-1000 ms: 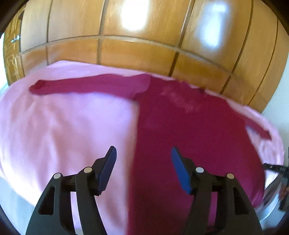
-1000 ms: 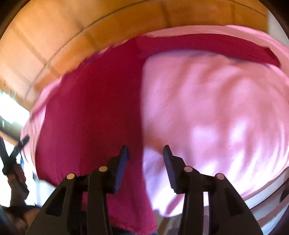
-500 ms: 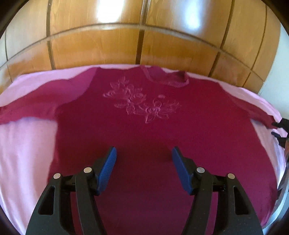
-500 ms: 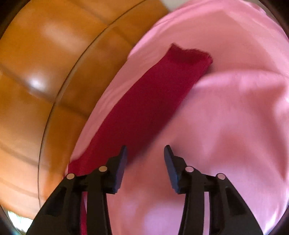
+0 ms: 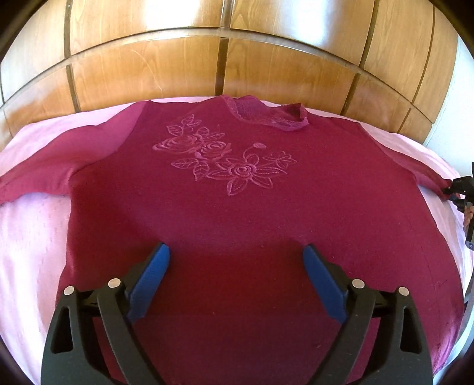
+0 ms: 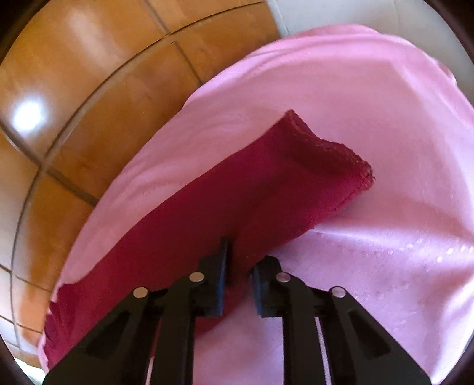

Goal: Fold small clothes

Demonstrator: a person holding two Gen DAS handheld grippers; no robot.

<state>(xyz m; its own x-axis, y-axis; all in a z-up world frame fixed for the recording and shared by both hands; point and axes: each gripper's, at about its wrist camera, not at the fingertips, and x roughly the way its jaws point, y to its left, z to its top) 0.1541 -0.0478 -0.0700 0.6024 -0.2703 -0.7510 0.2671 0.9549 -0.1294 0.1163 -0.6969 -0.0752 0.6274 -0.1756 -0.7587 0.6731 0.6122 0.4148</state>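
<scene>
A dark red long-sleeved sweater (image 5: 237,213) with embossed flowers lies flat, front up, on a pink bedspread (image 5: 32,231), neck toward the headboard. My left gripper (image 5: 236,266) is open and empty, hovering over the sweater's lower middle. My right gripper (image 6: 240,266) has its jaws narrowed around the lower edge of the sweater's right sleeve (image 6: 266,189), a little back from the cuff (image 6: 331,148). In the left wrist view the right gripper (image 5: 459,189) shows at the far right, at the sleeve end.
A glossy wooden panelled headboard (image 5: 225,65) runs behind the bed. The pink bedspread (image 6: 385,266) spreads beyond the sleeve. A pale wall (image 6: 355,14) shows past the bed's corner.
My left gripper swung right to face the sweater's centre. My right gripper moved out along the sleeve to near the cuff and its jaws narrowed around the fabric.
</scene>
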